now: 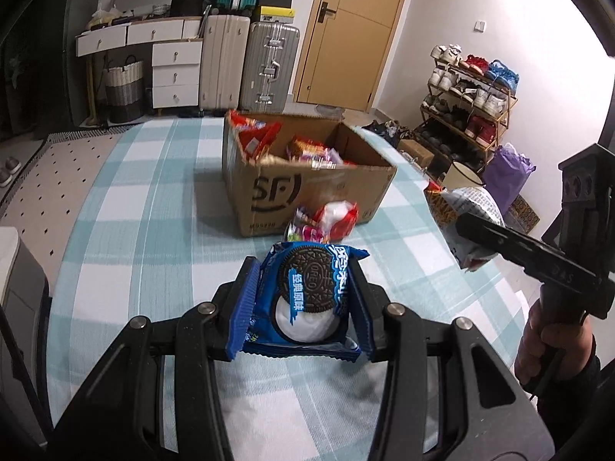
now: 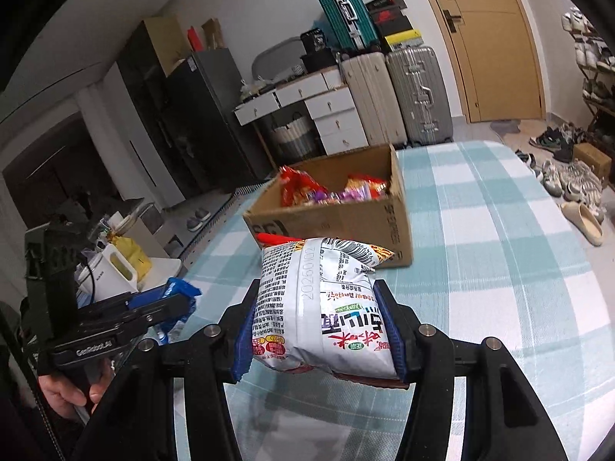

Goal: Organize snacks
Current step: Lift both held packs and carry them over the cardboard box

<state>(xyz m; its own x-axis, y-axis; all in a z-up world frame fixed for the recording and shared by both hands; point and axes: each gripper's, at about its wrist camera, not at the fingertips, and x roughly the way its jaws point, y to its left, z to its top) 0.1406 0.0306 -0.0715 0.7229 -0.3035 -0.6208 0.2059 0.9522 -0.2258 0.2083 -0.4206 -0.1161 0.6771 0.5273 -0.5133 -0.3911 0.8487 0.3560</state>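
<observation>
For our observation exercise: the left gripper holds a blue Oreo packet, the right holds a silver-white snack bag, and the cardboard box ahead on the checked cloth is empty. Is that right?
Not quite: the cardboard box is not empty. Both wrist views show red and purple snack packets inside. The rest stands: the left gripper holds the Oreo packet, the right gripper holds the silver-white snack bag, and the box sits on the checked cloth.

The Oreo packet [image 1: 307,296] is glossy blue plastic film with crimped ends. The white snack bag [image 2: 326,307] is shiny, creased foil-like film. Both sit between ridged blue rubbery-looking pads [image 1: 246,307] on matt black plastic fingers with bright metal pins. The cardboard box [image 1: 307,188] is plain brown corrugated board, matt, with printed black marks; the packets inside it [image 1: 311,151] are glossy wrappers. The tablecloth [image 1: 153,199] is soft, matt checked cloth. Behind, the grey suitcase [image 1: 269,65] looks like ribbed hard shell with metal fittings, and the door [image 1: 353,30] is smooth wood-toned.
</observation>
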